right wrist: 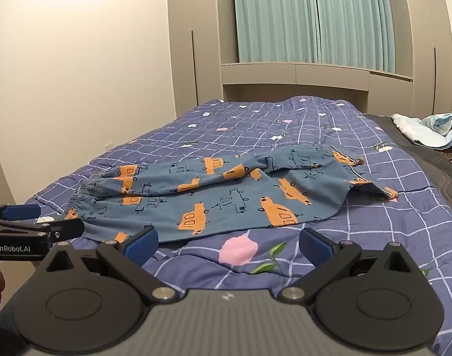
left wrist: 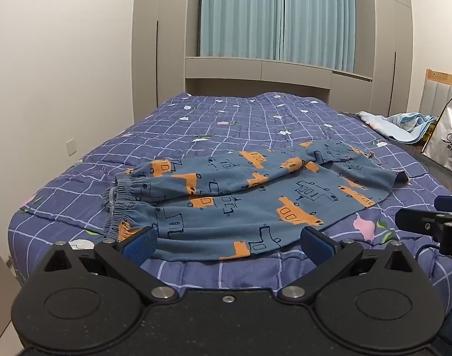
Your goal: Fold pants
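Pants point(left wrist: 243, 198) lie flat across the near part of the bed point(left wrist: 196, 124), waistband to the left, legs running right. Left tongs point(left wrist: 229, 244) and right tongs point(right wrist: 229, 244) both gape wide at the near hem, holding nothing.

The pants point(left wrist: 240, 198) are blue-grey children's pyjama pants printed with orange and outlined cars. They lie sideways across the bed point(left wrist: 196, 124), the gathered elastic waistband point(left wrist: 119, 204) at the left and the cuffs at the right. One leg lies rumpled over the other, its cuffed end point(right wrist: 344, 157) bunched and turned up.
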Available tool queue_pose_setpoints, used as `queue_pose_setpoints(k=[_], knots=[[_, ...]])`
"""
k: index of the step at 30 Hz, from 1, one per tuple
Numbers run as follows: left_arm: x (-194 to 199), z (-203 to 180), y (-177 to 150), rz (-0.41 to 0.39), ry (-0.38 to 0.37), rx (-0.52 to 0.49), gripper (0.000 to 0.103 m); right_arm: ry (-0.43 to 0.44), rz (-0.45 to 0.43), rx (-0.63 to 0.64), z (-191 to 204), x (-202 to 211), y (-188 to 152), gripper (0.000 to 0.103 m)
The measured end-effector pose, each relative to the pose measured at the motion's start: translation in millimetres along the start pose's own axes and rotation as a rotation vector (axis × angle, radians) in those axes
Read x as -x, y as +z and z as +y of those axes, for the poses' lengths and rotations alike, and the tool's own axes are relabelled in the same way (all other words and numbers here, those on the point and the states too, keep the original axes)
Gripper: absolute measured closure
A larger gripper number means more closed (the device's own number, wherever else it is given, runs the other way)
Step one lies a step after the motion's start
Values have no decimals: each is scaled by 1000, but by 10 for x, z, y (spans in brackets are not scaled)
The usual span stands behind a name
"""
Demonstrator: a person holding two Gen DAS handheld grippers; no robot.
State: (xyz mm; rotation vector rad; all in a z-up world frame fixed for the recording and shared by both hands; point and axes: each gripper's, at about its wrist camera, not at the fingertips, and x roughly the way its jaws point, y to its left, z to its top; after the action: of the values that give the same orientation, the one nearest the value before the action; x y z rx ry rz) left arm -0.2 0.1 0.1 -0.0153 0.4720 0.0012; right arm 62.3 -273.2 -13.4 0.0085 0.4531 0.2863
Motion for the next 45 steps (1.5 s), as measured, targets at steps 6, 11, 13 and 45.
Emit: queue_pose_setpoints(k=[6, 11, 13, 45], knots=[[-2, 0, 0, 4, 0, 1, 0, 1, -1, 1, 1, -6, -5, 0], [-4, 0, 0, 6, 2, 2, 0, 1, 0, 3, 5, -5, -8, 0], [-4, 1, 0, 5, 0, 2, 0, 0, 0, 3, 15, 4, -10, 0], [-5, 2, -1, 6, 0, 2, 0, -7, -2, -5, 10, 9, -18, 0]])
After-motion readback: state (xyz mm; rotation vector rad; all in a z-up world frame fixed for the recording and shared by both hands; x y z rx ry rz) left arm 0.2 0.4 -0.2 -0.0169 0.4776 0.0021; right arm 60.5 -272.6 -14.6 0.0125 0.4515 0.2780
